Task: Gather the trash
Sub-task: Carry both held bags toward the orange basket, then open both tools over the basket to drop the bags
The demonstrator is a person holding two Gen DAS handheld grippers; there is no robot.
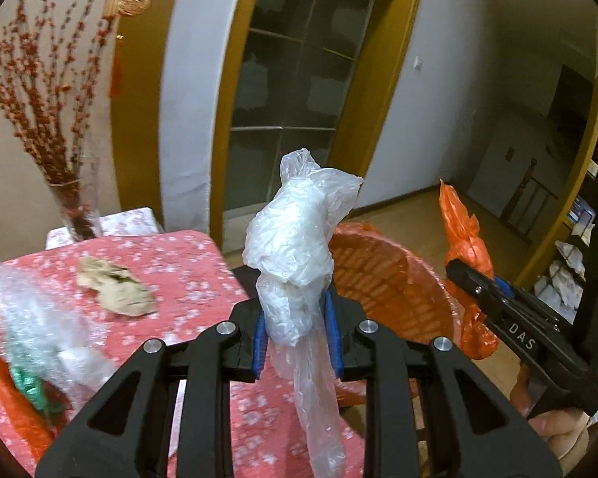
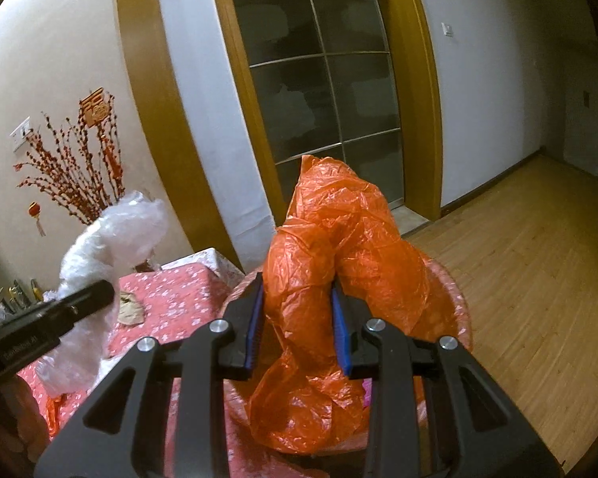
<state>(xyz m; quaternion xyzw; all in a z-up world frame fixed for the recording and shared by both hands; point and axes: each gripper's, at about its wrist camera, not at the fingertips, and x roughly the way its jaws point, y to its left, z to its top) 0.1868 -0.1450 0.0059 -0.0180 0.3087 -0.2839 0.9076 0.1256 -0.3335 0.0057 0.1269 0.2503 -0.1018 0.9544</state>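
Note:
My left gripper (image 1: pixel 297 318) is shut on a crumpled clear plastic bag (image 1: pixel 295 235) and holds it above the edge of the red flowered table (image 1: pixel 179 279). My right gripper (image 2: pixel 298 326) is shut on an orange plastic bag (image 2: pixel 331 247), which also shows in the left wrist view (image 1: pixel 464 239), held over an orange woven basket (image 1: pixel 382 279). A crumpled brown paper (image 1: pixel 115 283) lies on the table. Bubble wrap (image 1: pixel 28 302) with a green scrap (image 1: pixel 28 382) lies at the table's left.
A glass vase of red-berry branches (image 1: pixel 79 207) stands at the table's far corner by the wall. A glass-paned door (image 2: pixel 319 79) is behind. Wooden floor (image 2: pixel 538 259) stretches to the right. Shelves (image 1: pixel 578 239) stand at the far right.

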